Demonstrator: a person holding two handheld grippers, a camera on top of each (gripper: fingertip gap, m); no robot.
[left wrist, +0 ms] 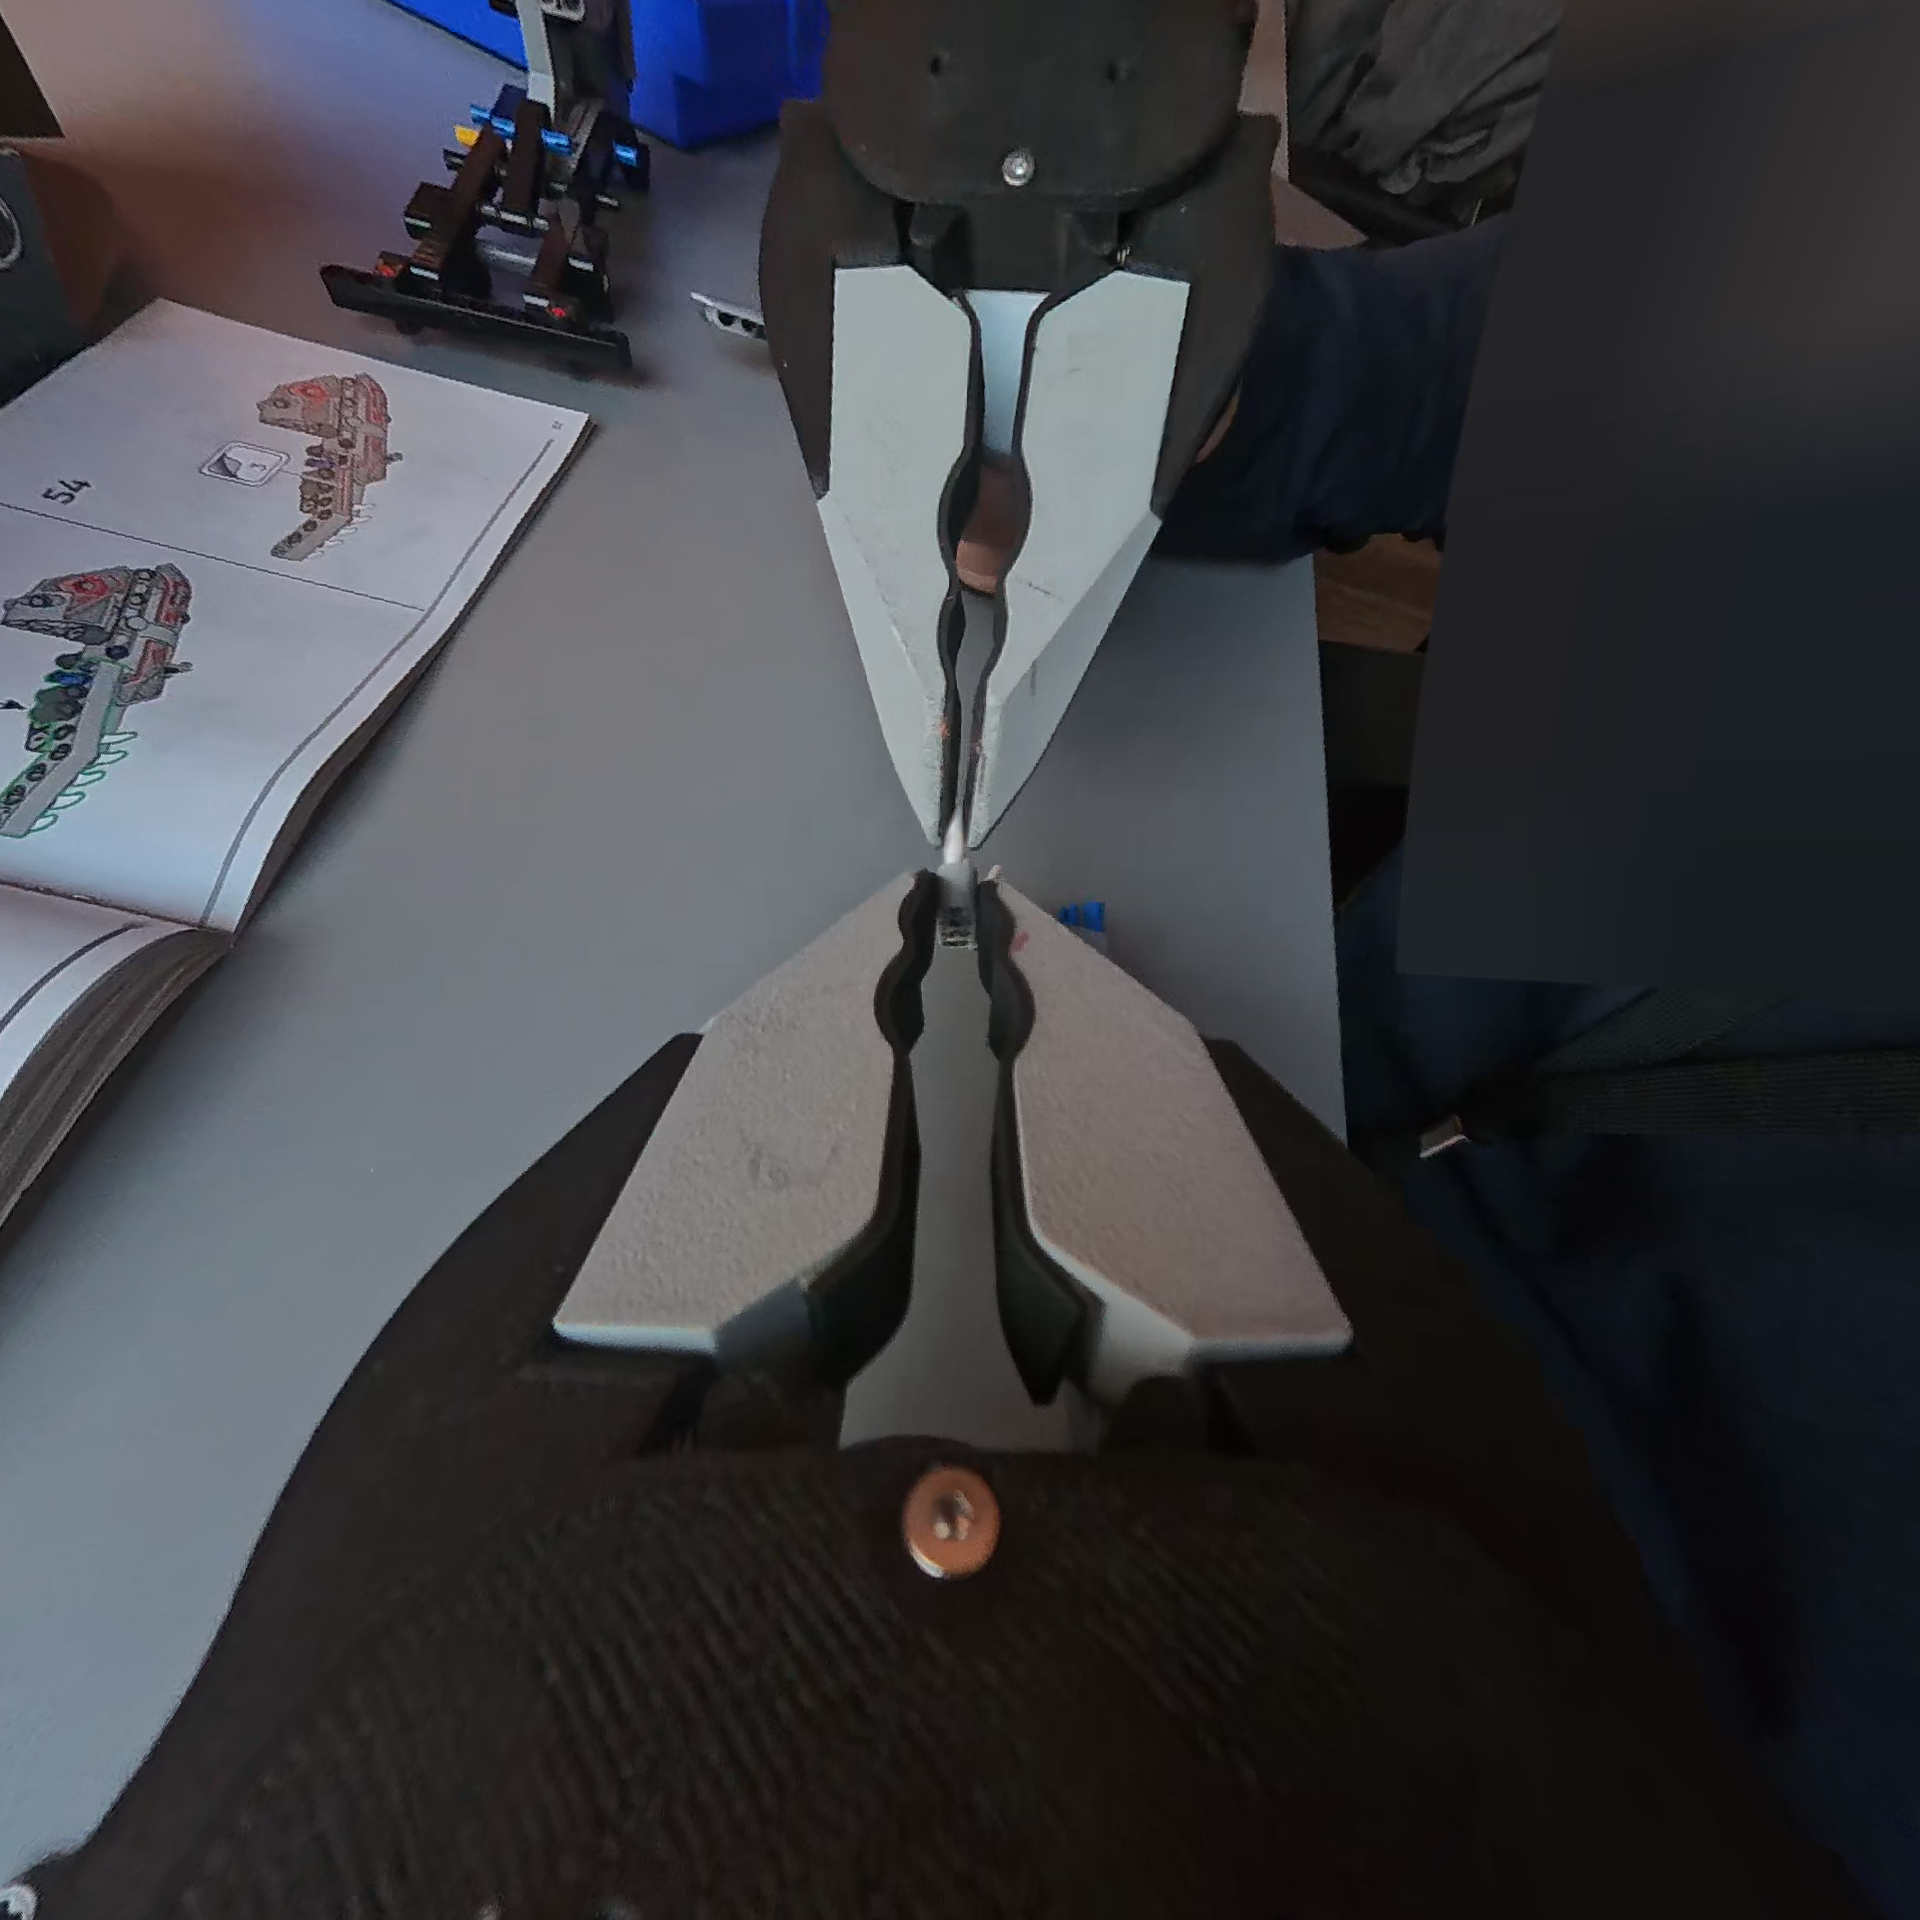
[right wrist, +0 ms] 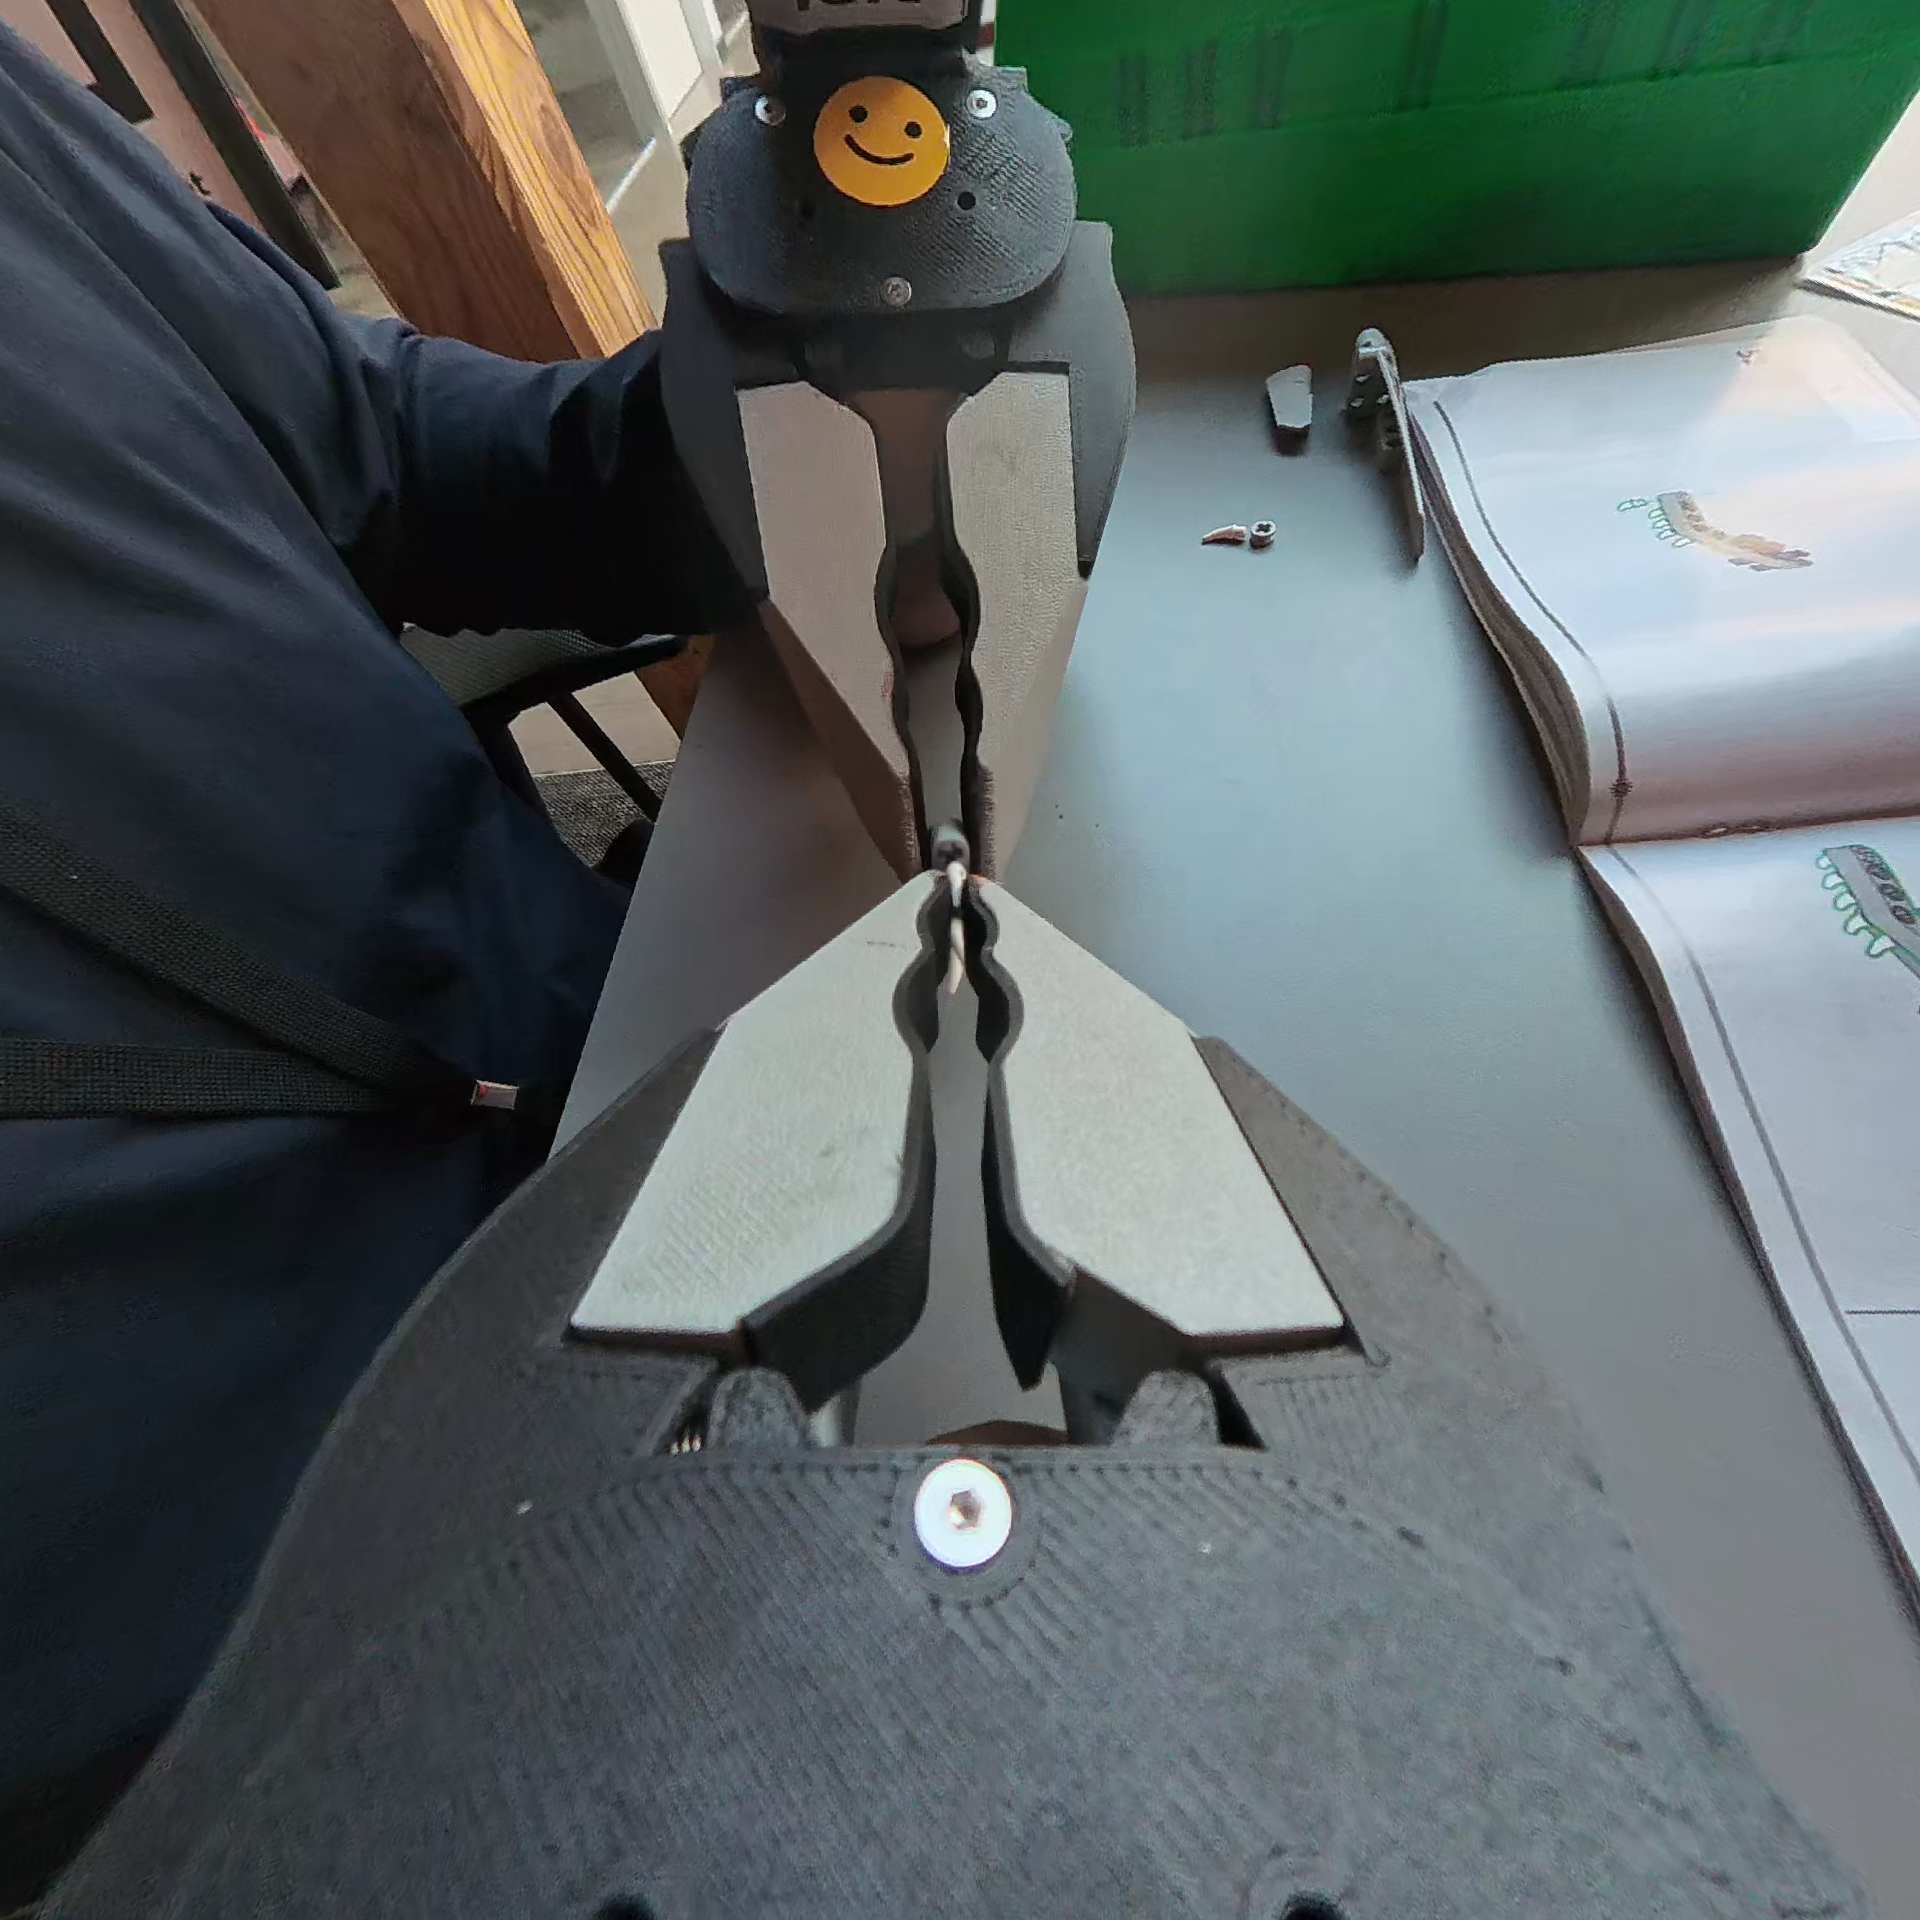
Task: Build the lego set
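My left gripper (left wrist: 956, 896) is shut on a small dark connector piece (left wrist: 956, 925) at its tips. My right gripper (right wrist: 956, 896) is shut on a white tooth-shaped piece (right wrist: 954, 951). The two grippers meet tip to tip above the front edge of the grey table (left wrist: 582, 831). The white tooth (left wrist: 954, 836) touches the dark connector (right wrist: 949, 844) end to end. In the left wrist view the right gripper (left wrist: 961, 821) comes in from above. In the right wrist view the left gripper (right wrist: 951, 831) comes in from above and carries a yellow smiley sticker.
An open instruction booklet (left wrist: 260, 582) (right wrist: 1714, 623) lies on the table. A partly built black model (left wrist: 499, 239) stands behind it near a blue bin (left wrist: 717, 62). Loose pieces include a tooth and pin (right wrist: 1242, 535) and a grey beam (right wrist: 1377, 384). A green box (right wrist: 1455, 125) stands at the back. A person's dark clothing (right wrist: 208, 727) is beside the table. The grippers are tip to tip, or close to it.
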